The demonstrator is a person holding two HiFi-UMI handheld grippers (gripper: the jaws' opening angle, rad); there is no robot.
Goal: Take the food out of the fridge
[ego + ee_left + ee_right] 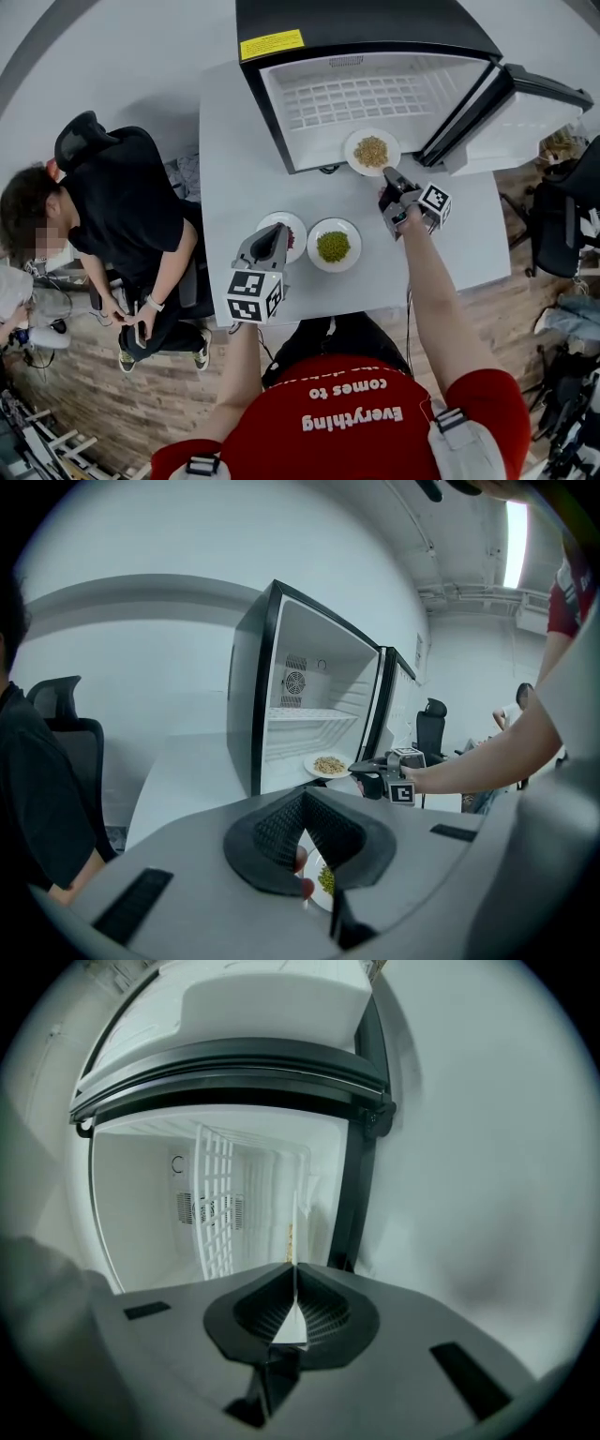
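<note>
At twelve o'clock on the white table (225,187), open fridge (375,84), door (525,103) swung out toward two o'clock, no other food visible inside. At the fridge's mouth, plate of tan food (371,152), not yet out. Nearer, at six o'clock from it, plate of green peas (334,245), and at nine o'clock of that, plate of red food (298,223), both already out on the table.

Clamped on the tan plate's rim at about five o'clock: right gripper (392,180), with the rim seen edge-on and pinched between the pads in the right gripper view (296,1232). Hovering over the red plate: left gripper (277,234), jaws together on nothing.

For the pull-out, probably best to:
- Keep the squeeze firm; held by one rim only, so likely to droop at the far edge.
- Raise slightly, hold level, then draw straight toward six o'clock.
- Stay clear of the door at three o'clock.
- Set down on bare table at three o'clock of the peas.
- Leave the left gripper parked.
</note>
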